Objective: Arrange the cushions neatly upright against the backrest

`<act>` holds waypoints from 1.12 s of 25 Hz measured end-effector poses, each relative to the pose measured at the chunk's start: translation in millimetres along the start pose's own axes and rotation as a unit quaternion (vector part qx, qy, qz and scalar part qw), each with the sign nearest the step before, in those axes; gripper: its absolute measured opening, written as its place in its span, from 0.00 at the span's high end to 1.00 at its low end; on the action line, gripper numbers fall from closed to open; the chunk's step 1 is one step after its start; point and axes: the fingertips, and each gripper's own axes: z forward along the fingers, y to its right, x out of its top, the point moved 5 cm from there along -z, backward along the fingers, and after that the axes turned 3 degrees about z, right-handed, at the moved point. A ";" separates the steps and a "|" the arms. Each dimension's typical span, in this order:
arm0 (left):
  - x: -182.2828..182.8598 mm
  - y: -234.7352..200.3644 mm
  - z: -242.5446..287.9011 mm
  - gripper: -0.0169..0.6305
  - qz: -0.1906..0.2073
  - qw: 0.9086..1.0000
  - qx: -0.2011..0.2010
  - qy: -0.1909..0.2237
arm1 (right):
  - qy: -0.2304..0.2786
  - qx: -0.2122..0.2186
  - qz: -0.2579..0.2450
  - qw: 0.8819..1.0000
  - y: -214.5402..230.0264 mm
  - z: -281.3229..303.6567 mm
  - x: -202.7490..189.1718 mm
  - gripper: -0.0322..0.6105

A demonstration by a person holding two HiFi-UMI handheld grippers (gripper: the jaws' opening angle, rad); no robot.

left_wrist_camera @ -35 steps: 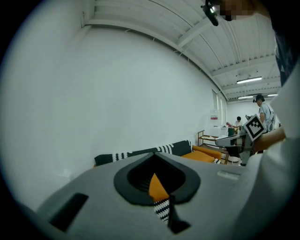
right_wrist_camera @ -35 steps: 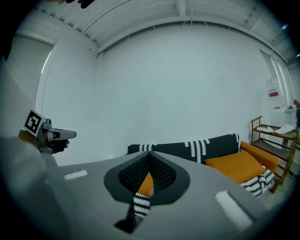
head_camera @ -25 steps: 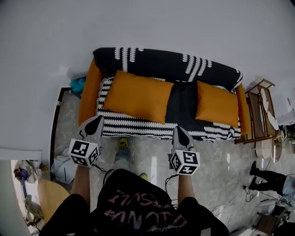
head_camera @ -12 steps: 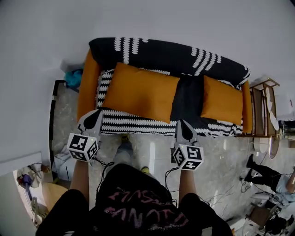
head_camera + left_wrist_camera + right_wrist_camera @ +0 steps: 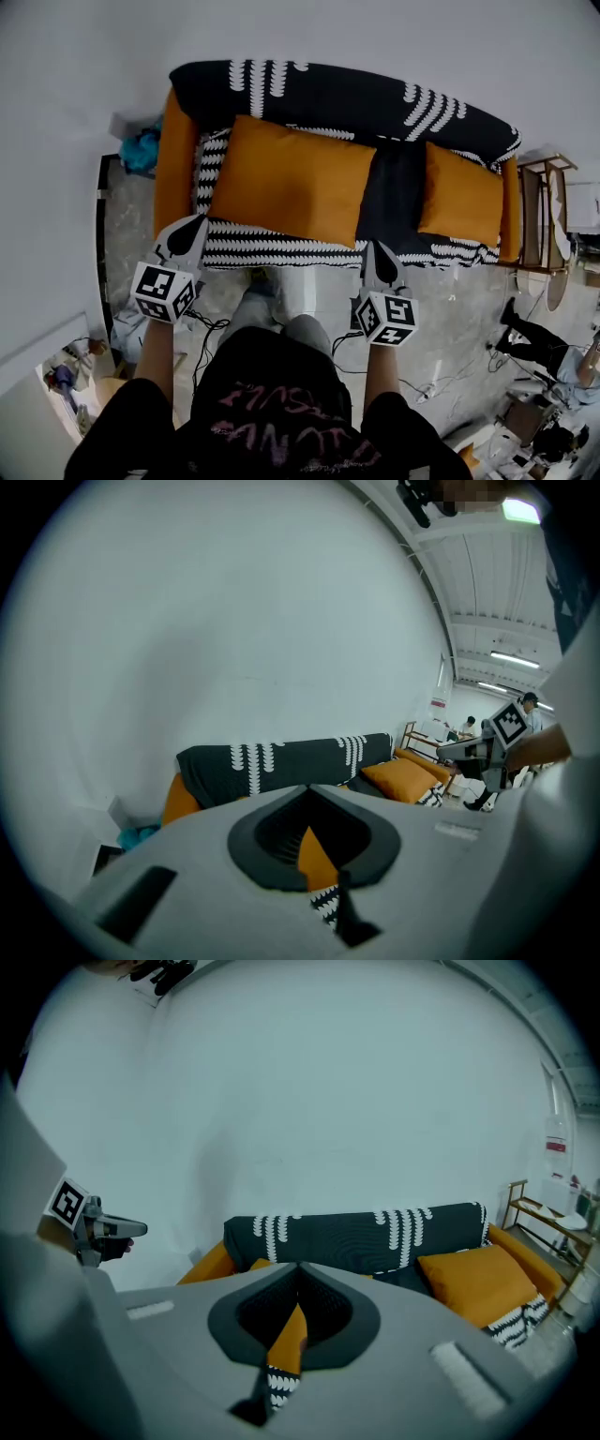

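Two cushions are found lying flat on the seat of a sofa [image 5: 173, 178] that is draped with a black-and-white patterned throw [image 5: 253, 246]. The large orange cushion [image 5: 291, 181] is spread, slightly askew, over the left and middle of the seat. The smaller orange cushion [image 5: 461, 195] is laid near the right arm, well apart from the first, with a dark strip of throw between them. Neither is stood upright against the backrest [image 5: 337, 94], so the arranging is judged not yet begun. The left gripper [image 5: 192, 230] and the right gripper [image 5: 373, 258] are held side by side just short of the seat's front edge, each pointed forward and somewhat down at the sofa. This stance suits an approach: the left is lined up near the large cushion's near left corner and the right near its near right corner. Both pairs of jaws are seen pressed together with nothing caught in them; only a sliver of orange fabric beyond is glimpsed past the tips. They would have to be parted before any corner could be pinched. Whether the cushions' rear edges touch the backrest cannot be settled from so steep a view, though the large one's probably does.
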 end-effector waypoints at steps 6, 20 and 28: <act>-14.3 -21.2 34.6 0.97 -0.009 1.000 -0.004 -0.024 | -0.014 -0.007 0.016 1.000 15.4 30.6 -10.9 0.93; -45.8 -51.3 145.1 0.97 0.016 0.997 -0.004 -0.081 | -0.050 -0.012 0.057 0.997 84.7 137.0 -49.8 0.93; -83.0 -77.0 209.9 0.97 -0.002 0.993 0.032 -0.110 | -0.111 0.014 0.047 0.993 119.6 202.3 -97.6 0.91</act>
